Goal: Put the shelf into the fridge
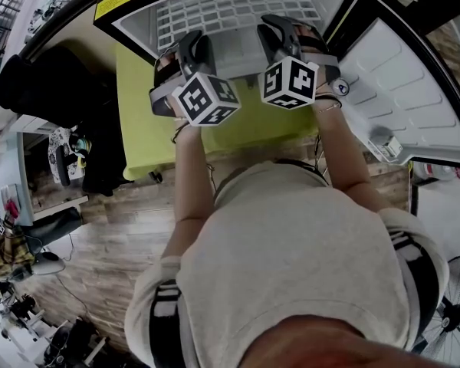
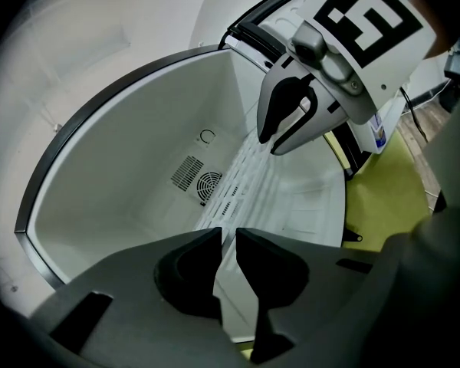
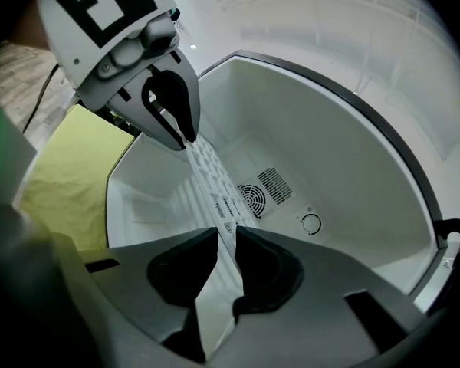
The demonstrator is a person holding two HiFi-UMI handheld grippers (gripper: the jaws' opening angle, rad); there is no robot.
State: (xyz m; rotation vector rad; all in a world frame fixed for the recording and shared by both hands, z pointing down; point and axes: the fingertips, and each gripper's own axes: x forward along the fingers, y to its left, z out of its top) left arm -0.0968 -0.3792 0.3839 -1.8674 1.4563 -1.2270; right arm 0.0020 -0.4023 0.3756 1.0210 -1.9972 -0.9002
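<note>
Head view: left claw and right claw each pinch the white slatted shelf inside fridge

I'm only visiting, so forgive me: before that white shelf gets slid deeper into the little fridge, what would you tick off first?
1. Left gripper has hold of the shelf: ok, its jaws are closed on the near edge.
2. Right gripper has hold too: ok, it is closed on the same edge.
3. Fridge door out of the way: ok, it stands wide open at the right.
4. Path inside the fridge free: ok, only bare walls and the fan vent at the back show.
5. Shelf sides seated on the side ledges: cannot tell, no view shows where they meet.
</note>
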